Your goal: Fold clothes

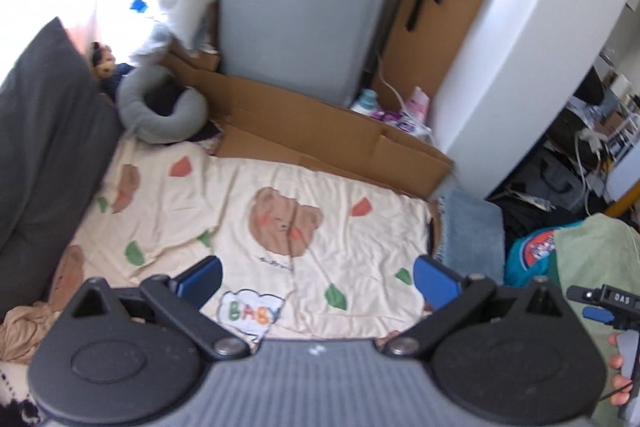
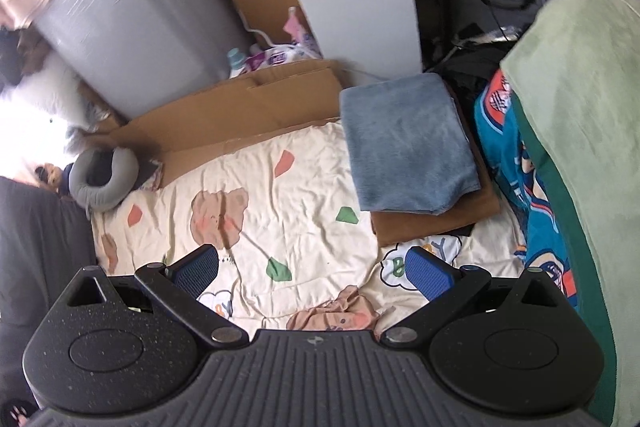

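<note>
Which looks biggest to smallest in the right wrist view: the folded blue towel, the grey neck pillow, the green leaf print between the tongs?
1. Folded blue towel, clearly largest.
2. Grey neck pillow; it lies farther away, so its true size is unsure.
3. Green leaf print, smallest.

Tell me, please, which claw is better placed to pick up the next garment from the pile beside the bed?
Probably the right claw: open and empty, with the light green garment close beside it. The left claw, also open, faces the bear-print sheet, farther from the pile.

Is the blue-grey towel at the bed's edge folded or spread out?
Folded. The blue-grey towel lies as a neat thick rectangle with layered edges at its near corner, stacked on a folded brown cloth.
</note>
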Motion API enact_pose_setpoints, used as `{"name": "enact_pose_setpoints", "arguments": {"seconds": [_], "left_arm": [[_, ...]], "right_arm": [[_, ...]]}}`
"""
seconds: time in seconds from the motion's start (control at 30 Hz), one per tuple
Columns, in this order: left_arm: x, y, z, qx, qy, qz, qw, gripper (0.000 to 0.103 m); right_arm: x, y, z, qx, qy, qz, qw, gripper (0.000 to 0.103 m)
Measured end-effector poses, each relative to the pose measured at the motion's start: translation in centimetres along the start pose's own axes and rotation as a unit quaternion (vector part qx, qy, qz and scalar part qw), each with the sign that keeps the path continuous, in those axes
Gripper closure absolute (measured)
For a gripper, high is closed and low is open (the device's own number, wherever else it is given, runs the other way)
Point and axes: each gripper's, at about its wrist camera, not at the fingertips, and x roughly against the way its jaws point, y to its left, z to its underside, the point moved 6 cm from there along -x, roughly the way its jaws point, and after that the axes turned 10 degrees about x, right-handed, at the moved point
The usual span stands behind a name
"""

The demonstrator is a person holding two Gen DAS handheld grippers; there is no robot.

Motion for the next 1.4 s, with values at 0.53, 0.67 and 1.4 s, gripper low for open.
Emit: {"name": "enact_pose_setpoints", "arguments": {"seconds": [0.53,0.67,1.4], "left_arm": [[2.5,3.5,7.4,0.04,-0.07,-0.044,0.9958,0.0],[2.3,3.2,8.9,0.037,-0.072,-0.051,0.9954,0.0],[-2.7,3.0,11.7,0.037,-0.032,-0.051,0.9975,0.0]], "right_arm": [[0.3,6.6,3.5,0.103,-0.001,-0.018,0.994,0.001],[-0.2,7.8,5.0,0.114,0.007,-0.026,0.993,0.001],[-2.1,10.2,6.8,0.167,0.015,-0.019,0.986,0.001]]}}
